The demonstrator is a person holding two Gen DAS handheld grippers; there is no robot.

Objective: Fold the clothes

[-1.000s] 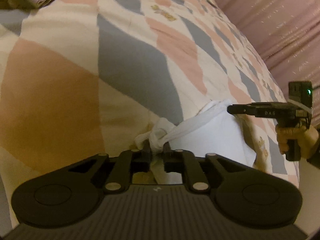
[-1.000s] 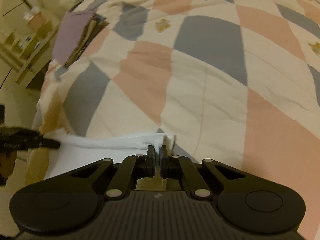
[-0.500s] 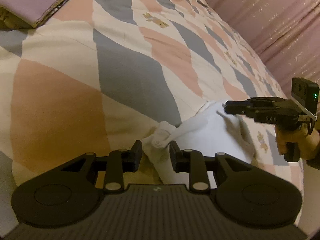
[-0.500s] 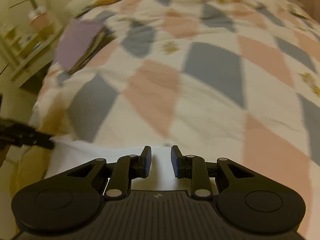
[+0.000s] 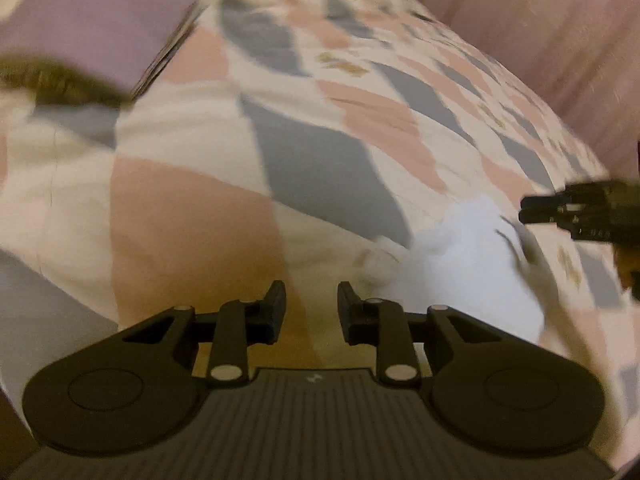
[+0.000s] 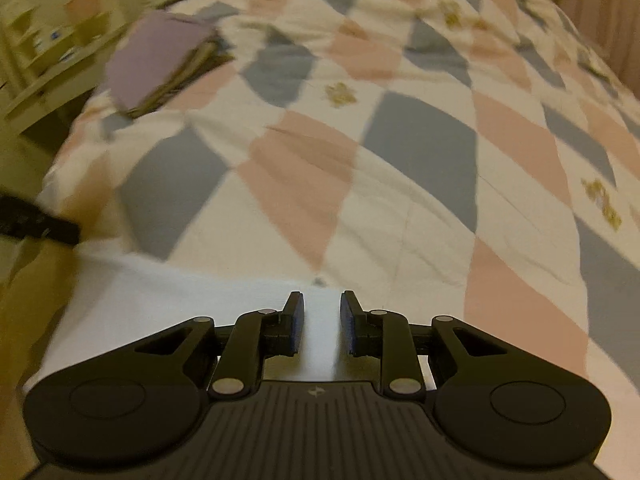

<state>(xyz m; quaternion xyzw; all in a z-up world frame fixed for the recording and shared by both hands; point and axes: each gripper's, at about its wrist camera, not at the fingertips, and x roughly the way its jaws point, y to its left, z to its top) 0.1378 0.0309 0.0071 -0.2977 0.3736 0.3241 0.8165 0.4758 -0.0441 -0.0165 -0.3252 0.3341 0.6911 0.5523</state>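
A white garment [image 5: 460, 256] lies on the near edge of a quilt [image 5: 320, 152] with pink and grey diamonds. My left gripper [image 5: 311, 300] is open and empty, just left of the garment's bunched corner. My right gripper [image 6: 321, 308] is open and empty, with the flat white garment [image 6: 160, 304] under and between its fingers. The right gripper also shows in the left wrist view [image 5: 560, 210], over the garment's far side. The left gripper's tip shows in the right wrist view [image 6: 44, 228] at the garment's left end. Both views are blurred.
A folded purple cloth [image 5: 100, 28] lies on a stack at the quilt's far left, also in the right wrist view [image 6: 156, 60]. A pink curtain [image 5: 540, 20] hangs beyond the bed. Shelves [image 6: 44, 52] stand at the far left.
Both grippers were shut on the white garment a second ago, then opened and let it go. The left gripper has pulled back and left; the garment now lies on the quilt.
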